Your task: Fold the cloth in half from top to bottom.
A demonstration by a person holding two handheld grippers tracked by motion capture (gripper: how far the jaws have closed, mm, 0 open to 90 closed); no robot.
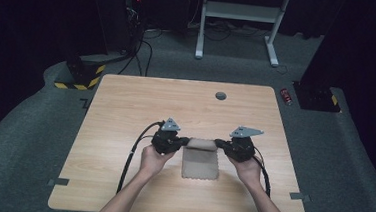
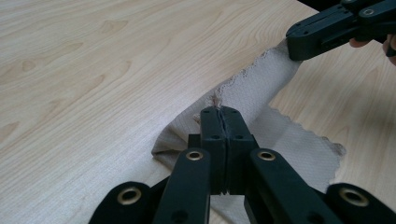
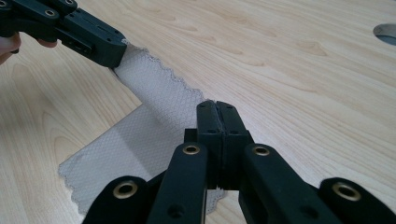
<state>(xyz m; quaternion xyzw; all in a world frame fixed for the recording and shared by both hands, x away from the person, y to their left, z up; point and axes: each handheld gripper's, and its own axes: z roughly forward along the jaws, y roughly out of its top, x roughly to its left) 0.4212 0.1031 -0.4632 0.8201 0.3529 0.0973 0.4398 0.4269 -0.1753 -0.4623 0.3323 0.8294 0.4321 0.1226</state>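
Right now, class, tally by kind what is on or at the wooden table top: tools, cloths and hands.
Black two-jaw grippers: 2, left and right
Beige scallop-edged cloth: 1
Hands: 2, left and right
Total: 5

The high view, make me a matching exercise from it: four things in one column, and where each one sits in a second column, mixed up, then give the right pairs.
Things:
1. cloth
2. round hole
3. left gripper
4. red can

Places:
A. on the floor past the table's far right corner
B. clamped on the cloth's far left corner
C. in the tabletop near the far edge
D. on the table between the two hands, far edge lifted

Pairs: 1-D, 2-C, 3-B, 4-A
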